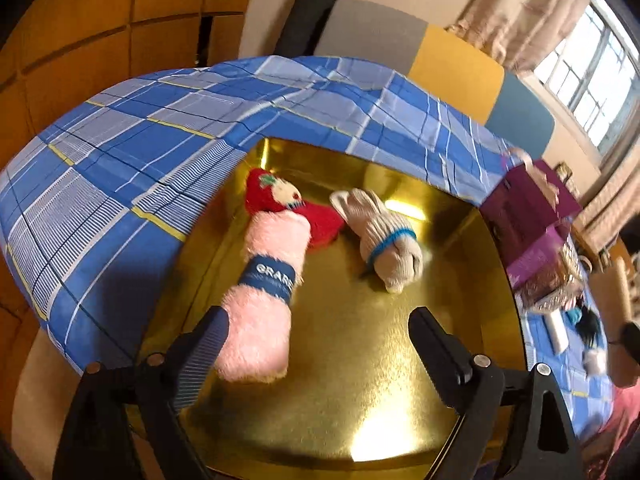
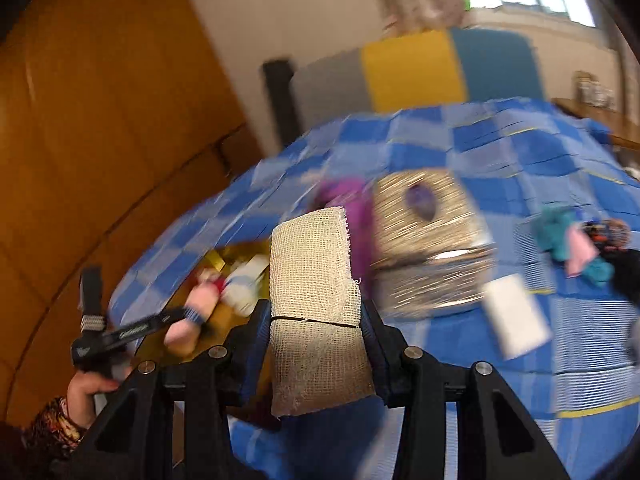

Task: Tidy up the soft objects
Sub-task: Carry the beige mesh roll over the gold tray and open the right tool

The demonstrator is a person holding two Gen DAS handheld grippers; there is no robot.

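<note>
In the left wrist view a gold tray (image 1: 440,380) lies on a blue checked bedspread (image 1: 120,152). In it lie a fluffy pink roll (image 1: 264,300) with a dark blue band, a red knitted piece (image 1: 280,200) and a beige rolled glove (image 1: 384,240) with blue trim. My left gripper (image 1: 320,328) is open over the tray; the pink roll rests against its left finger (image 1: 204,356). In the blurred right wrist view my right gripper (image 2: 316,324) is shut on a beige mesh cloth roll (image 2: 312,276), held above the bed. The tray (image 2: 236,252) shows to its left.
A purple box (image 1: 532,208) and a glittery bag (image 2: 428,240) stand on the bed right of the tray. Teal and pink cloths (image 2: 568,240) and a white item (image 2: 516,316) lie further right. A wooden wall is on the left, a colored headboard (image 2: 412,68) behind.
</note>
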